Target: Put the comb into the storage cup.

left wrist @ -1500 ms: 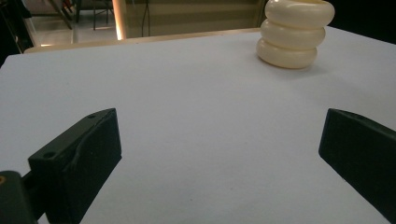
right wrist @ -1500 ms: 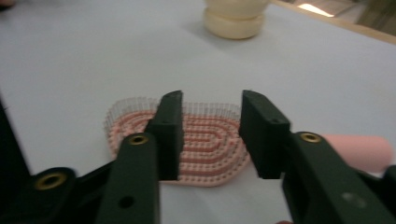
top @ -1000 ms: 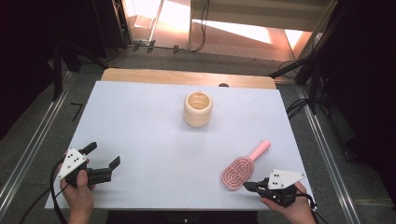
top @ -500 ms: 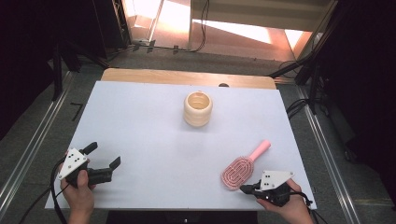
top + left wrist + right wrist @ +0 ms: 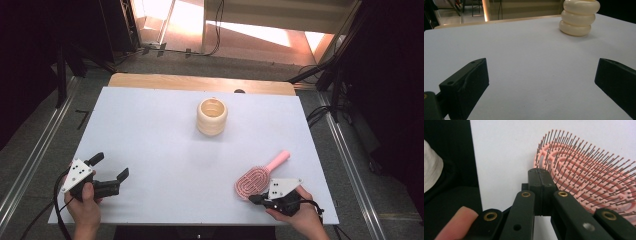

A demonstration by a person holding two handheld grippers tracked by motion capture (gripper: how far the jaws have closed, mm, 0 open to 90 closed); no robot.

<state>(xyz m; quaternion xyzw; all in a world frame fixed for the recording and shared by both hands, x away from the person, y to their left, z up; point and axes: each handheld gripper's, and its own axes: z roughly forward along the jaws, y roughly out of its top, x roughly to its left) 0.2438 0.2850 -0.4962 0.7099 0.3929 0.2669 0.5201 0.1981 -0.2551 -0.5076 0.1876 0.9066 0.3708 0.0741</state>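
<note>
Right gripper (image 5: 541, 178) nearer hairbrush (image 5: 584, 172), bristles close-up

Right gripper (image 5: 256, 199) (jaws together) at pink hairbrush (image 5: 255, 178) head.

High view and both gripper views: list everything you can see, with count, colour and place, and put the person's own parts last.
Hairbrush: one, pink, bristles up, table's near right.
Ribbed cup: one, cream, upright, centre toward the far edge.
Table: one, white top, wooden strip along the far edge.
Left gripper: one, black, jaws open, near left corner.
Right gripper: one, black, jaws shut, tips at the brush head's edge.
Hands: two, one holding each gripper.
</note>
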